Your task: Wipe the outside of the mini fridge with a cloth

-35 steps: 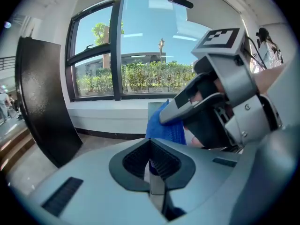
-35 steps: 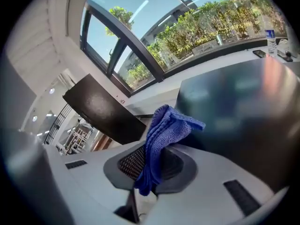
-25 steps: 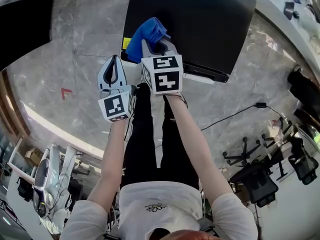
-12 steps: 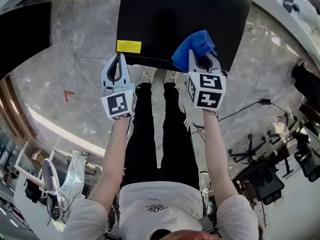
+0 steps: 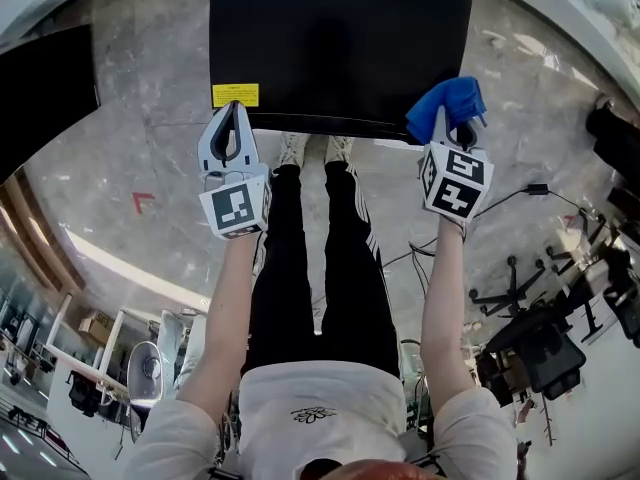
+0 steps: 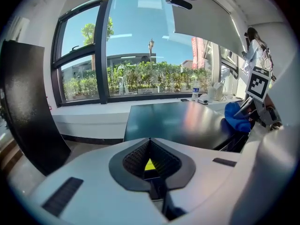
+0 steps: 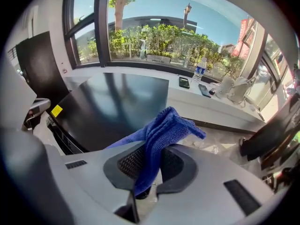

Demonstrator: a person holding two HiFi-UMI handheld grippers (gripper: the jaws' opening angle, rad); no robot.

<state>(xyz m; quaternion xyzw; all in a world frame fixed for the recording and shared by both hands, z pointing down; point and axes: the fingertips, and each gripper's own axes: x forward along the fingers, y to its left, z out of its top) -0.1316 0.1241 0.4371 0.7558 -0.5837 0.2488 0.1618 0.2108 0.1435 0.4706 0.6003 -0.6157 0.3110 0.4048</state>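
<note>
Left gripper (image 5: pixel 232 118), 11 o'clock: jaws together, nothing between them, parked just off the fridge's near edge by the yellow label (image 5: pixel 235 95). Right gripper (image 5: pixel 452 133), 1 o'clock: clamped on the blue cloth (image 5: pixel 446 102).

Within a second the cloth has run from the near-left of the mini fridge (image 5: pixel 340 38) top to its near-right corner. The front strip looks wiped; the rest of the top and the sides likely remain.

Past the corner: bare floor at 2 o'clock, cable (image 5: pixel 522 194) at 3, white ledge (image 5: pixel 560 13) far at 1.
</note>
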